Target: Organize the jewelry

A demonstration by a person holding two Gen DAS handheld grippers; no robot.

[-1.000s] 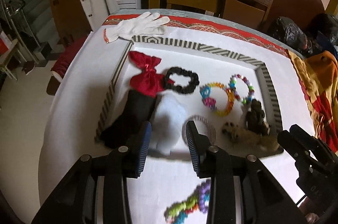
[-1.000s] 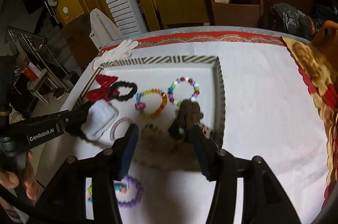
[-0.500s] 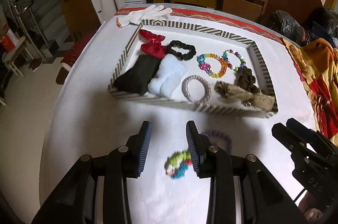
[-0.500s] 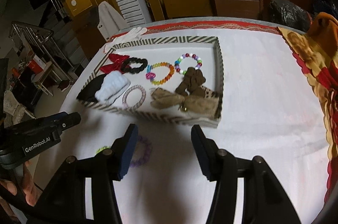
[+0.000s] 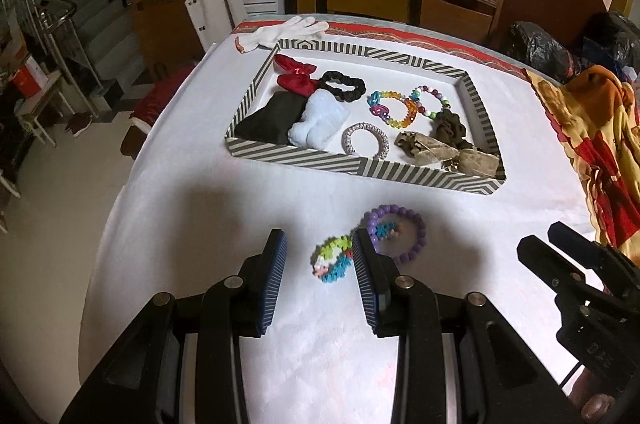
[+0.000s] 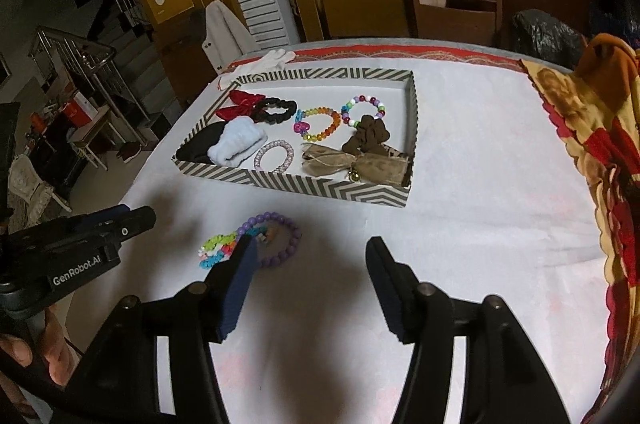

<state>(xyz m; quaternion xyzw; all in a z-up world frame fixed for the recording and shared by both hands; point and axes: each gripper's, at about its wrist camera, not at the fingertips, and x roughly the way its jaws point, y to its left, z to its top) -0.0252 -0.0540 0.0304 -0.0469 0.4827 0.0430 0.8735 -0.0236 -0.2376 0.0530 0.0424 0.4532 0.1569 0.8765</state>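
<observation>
White-clothed table point(image 5: 192, 192), chairs behind. My two grippers had drawn back from the striped tray point(image 5: 360, 170) — a second earlier they hung over its contents; now the whole tray lay ahead of them. My left gripper point(image 5: 318, 266) stood part open and empty, the multicoloured bracelet point(image 5: 332, 260) on the cloth between its fingers. My right gripper point(image 6: 308, 264) was opening, nothing between its jaws. The purple bead bracelet point(image 6: 276, 240) lay just beside the first, near the tray — in my judgement, the two pieces left to put away.
</observation>
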